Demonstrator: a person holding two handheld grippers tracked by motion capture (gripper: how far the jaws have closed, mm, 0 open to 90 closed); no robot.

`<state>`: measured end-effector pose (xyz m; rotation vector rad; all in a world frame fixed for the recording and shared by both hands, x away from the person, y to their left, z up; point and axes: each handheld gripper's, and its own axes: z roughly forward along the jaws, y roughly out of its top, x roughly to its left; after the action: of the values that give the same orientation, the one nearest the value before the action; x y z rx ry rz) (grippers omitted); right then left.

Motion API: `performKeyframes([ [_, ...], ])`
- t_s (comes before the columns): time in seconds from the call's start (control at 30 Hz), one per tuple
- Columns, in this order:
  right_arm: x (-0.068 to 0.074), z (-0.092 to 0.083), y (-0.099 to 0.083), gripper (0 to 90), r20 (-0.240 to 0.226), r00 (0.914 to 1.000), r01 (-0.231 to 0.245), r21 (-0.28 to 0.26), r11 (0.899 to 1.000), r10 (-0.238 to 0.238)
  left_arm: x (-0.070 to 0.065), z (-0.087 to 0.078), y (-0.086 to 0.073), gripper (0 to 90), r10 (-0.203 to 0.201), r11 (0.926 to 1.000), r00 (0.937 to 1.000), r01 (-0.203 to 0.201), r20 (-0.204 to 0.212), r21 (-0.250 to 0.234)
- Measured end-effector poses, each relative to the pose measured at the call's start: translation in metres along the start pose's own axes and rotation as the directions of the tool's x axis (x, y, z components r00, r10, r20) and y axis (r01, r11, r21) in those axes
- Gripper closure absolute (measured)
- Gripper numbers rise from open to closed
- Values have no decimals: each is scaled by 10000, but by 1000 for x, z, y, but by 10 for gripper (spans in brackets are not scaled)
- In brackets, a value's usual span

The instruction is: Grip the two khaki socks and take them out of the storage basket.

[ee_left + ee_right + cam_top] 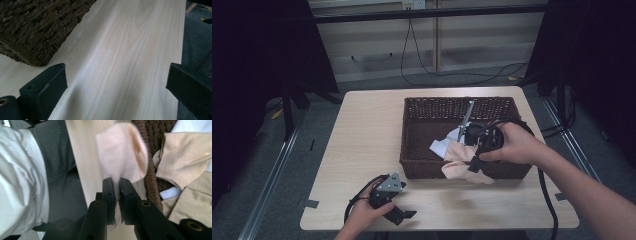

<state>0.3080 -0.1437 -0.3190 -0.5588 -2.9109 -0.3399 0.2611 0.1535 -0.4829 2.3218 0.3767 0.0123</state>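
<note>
High view, right hand-held gripper point(474, 162) pinching pink cloth point(462, 167) over basket point(412, 135) rim, left hand-held gripper point(404, 214) wide on bare table point(362, 130).

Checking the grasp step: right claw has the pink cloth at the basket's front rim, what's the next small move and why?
Probably lift the right claw a little and draw it toward the table's front edge. Its jaws are pinched on the pink cloth, which drapes over the basket front rim, with more cloths lying inside. A short lift should free it from the wicker. The left claw rests open on the table.
</note>
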Motion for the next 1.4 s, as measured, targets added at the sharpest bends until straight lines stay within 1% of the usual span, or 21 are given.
performKeyframes([
  [0.27,1,16,2,860,22,10000,-7,235,9997,7,0,-1,0,26,-34,10000,10000,34,-63,-8],
  [0.3,0,19,3,861,80,9999,76,241,9997,-78,0,0,0,26,-47,9999,10000,47,-32,-99],
  [0.37,0,27,3,861,41,9999,123,380,9992,-125,0,0,0,26,7,10000,10000,-7,0,-47],
  [0.43,1,29,3,859,47,9999,87,410,9991,-89,0,0,0,26,-33,10000,10000,33,-20,-74],
  [0.47,0,32,3,859,13,9998,216,489,9986,-217,0,-1,0,26,-14,10000,10000,14,-61,0],
  [0.5,0,36,3,859,50,9999,156,466,9988,-159,0,-1,0,26,-24,10000,10000,23,-68,-40],
  [0.57,0,38,3,858,28,9997,224,507,9985,-226,0,0,-1,26,-59,9999,10000,58,-64,-139],
  [0.6,0,39,3,856,36,9999,120,505,9987,-122,0,0,-1,26,-51,9999,10000,50,-62,-126],
  [0.73,-1,43,2,833,117,9998,176,490,9986,-182,0,-1,0,26,-14,10000,10000,14,-39,4],
  [0.83,-1,41,1,813,86,10000,45,412,9991,-49,0,-1,0,26,-17,10000,10000,17,-43,-4],
  [0.9,-1,40,1,779,107,9998,192,268,9995,-195,0,-1,0,26,-26,10000,10000,26,-44,-39],
  [0.93,0,37,1,750,61,10000,56,325,9995,-58,0,-1,0,26,-35,9999,10000,34,-31,-107],
  [0.97,0,37,1,750,61,10000,56,325,9995,-58,0,-1,0,26,-19,10000,10000,19,-42,-54],
  [1.07,0,33,0,677,138,9999,9,277,9996,-13,-1,-1,0,26,-6,10000,10000,6,-15,-59],
  [1.1,0,30,0,648,110,9999,-79,205,9998,77,0,0,0,26,-4,10000,10000,4,-16,-57],
  [1.13,0,26,0,623,208,9997,-150,144,9998,147,0,0,0,26,-9,10000,10000,9,-13,-44],
  [1.17,-3,20,-1,574,306,9993,-211,-130,9997,215,0,0,0,26,-3,10000,10000,3,-23,-46],
  [1.2,-3,20,-1,574,306,9993,-211,-130,9997,215,0,0,0,26,-17,10000,10000,17,-1,-89],
  [1.23,-4,15,-1,568,348,9988,-340,-213,9992,347,0,0,0,26,25,10000,10000,-25,-13,-60],
  [1.37,-10,-5,2,470,708,9950,-674,-491,9965,708,0,0,0,26,60,10000,10000,-60,-3,21],
  [1.4,-10,-5,2,470,708,9950,-674,-491,9965,708,0,-1,1,26,73,9999,10000,-73,-8,123],
])
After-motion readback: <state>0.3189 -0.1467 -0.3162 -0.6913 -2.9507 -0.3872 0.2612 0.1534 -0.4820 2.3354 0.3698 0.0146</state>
